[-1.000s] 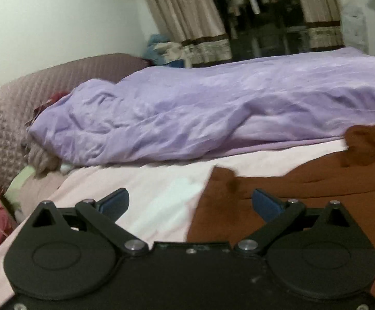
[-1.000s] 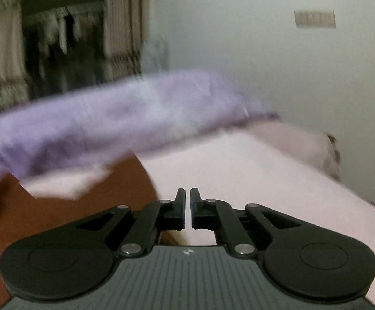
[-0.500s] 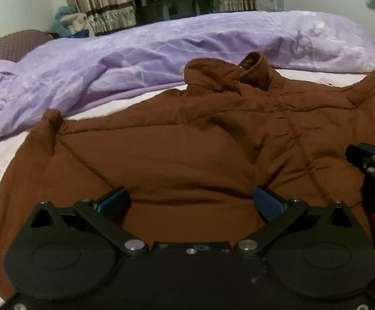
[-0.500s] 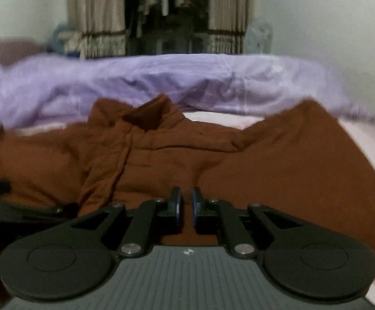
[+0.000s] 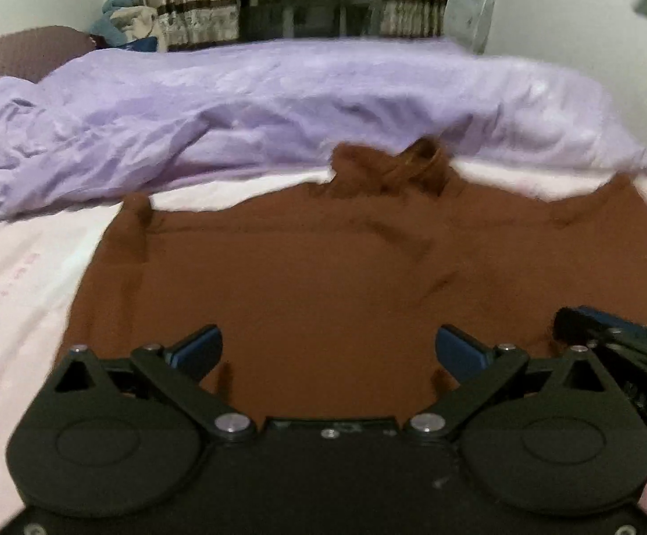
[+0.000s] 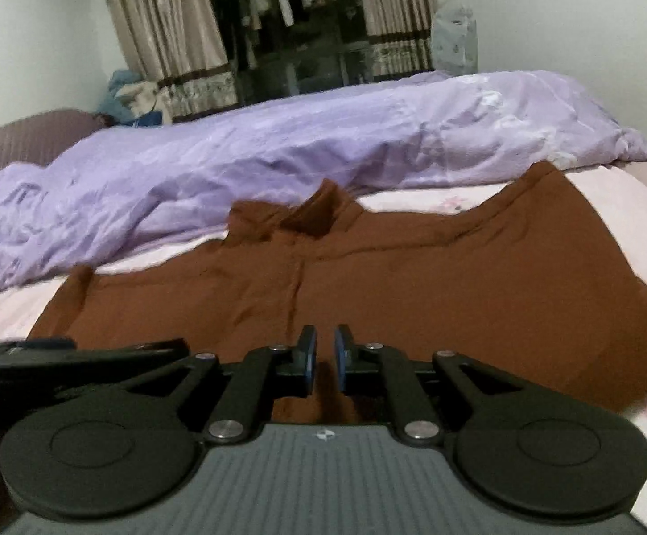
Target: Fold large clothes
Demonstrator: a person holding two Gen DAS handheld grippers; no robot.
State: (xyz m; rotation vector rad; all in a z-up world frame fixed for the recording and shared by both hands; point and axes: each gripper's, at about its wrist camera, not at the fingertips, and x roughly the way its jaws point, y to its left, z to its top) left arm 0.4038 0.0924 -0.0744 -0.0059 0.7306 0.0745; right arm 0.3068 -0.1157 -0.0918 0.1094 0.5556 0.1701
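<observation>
The brown shirt (image 6: 412, 294) lies spread on the bed (image 6: 626, 218), collar toward the purple duvet (image 6: 278, 151). Soft and limp, it looks best pinched at hem corners. Left gripper (image 5: 328, 350) gapes wide, empty; right gripper (image 6: 324, 356) has just been parting slightly, nothing pinched

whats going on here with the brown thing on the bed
A person holding a gripper in each hand is about to fold a brown shirt spread flat on the bed, collar toward the purple duvet. The left gripper hovers wide open over the near part of the shirt. The right gripper has just been opening slightly; its jaws stand narrowly apart with nothing gripped. Neither holds the fabric yet.
</observation>
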